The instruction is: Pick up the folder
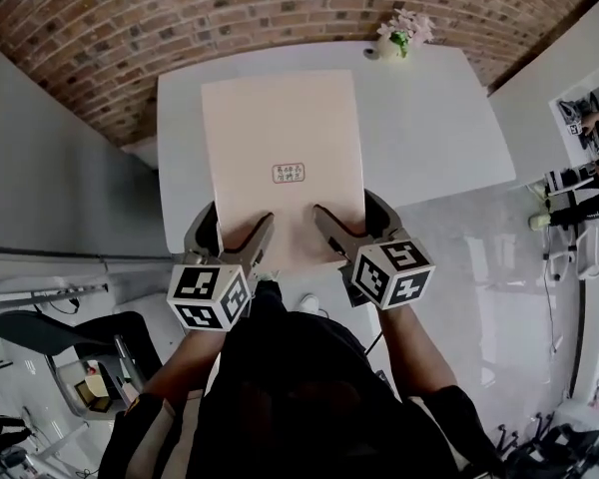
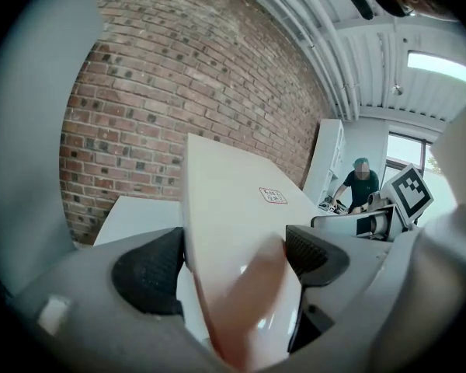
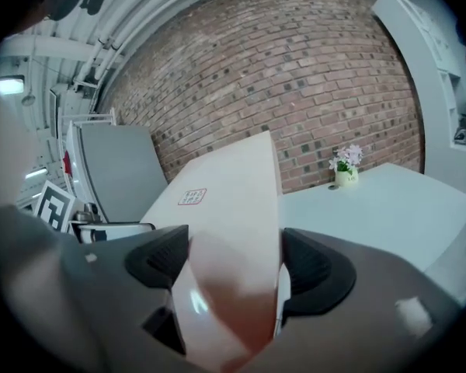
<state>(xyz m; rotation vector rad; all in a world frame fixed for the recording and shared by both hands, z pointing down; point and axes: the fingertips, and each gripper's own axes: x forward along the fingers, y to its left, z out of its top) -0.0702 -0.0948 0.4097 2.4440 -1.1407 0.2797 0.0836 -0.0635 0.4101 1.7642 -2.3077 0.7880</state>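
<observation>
A pale pink folder [image 1: 280,153] with a small red-printed label [image 1: 291,173] lies over the white table [image 1: 429,118], its near edge reaching past the table's front edge. My left gripper [image 1: 235,236] holds the near left part and my right gripper [image 1: 347,230] the near right part. In the left gripper view the folder [image 2: 233,204] runs between the black pads [image 2: 147,274] of my left gripper [image 2: 233,263]. In the right gripper view the folder [image 3: 229,181] sits likewise in my right gripper [image 3: 234,266]. The folder's underside is hidden.
A small vase of pale flowers [image 1: 400,36] stands at the table's far right edge, also visible in the right gripper view as the vase [image 3: 343,165]. A brick wall [image 1: 180,18] runs behind the table. A grey partition [image 1: 50,168] stands left. A person [image 2: 359,185] works at a far bench.
</observation>
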